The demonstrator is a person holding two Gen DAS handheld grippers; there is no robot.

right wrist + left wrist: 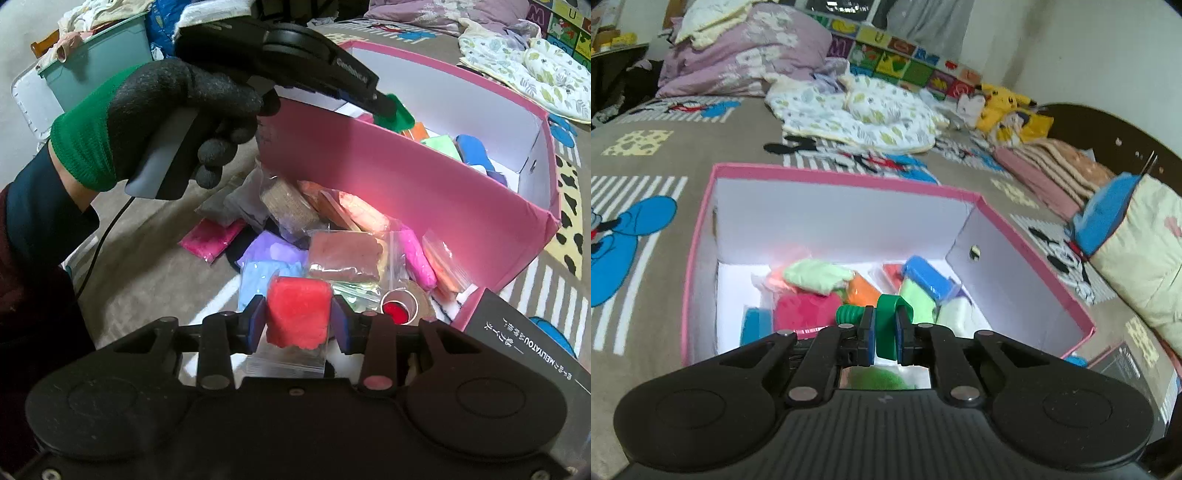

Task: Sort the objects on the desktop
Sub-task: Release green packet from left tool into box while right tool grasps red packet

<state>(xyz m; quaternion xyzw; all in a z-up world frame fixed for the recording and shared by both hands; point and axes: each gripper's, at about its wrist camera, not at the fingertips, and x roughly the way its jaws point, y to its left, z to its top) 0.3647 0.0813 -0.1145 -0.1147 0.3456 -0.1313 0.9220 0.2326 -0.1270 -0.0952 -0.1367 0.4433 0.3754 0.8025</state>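
Observation:
My left gripper is shut on a green plastic tool and holds it over the open pink box. Inside the box lie several bagged clay blocks, among them a pale green one, a magenta one and a blue one. In the right wrist view the left gripper shows above the box's near wall. My right gripper is shut on a bagged red clay block, held above a pile of clay bags outside the box.
The box stands on a cartoon-print bedspread. Blankets, a yellow plush toy and a cushion lie around. A tape roll and a black carton sit by the pile. A teal bin stands far left.

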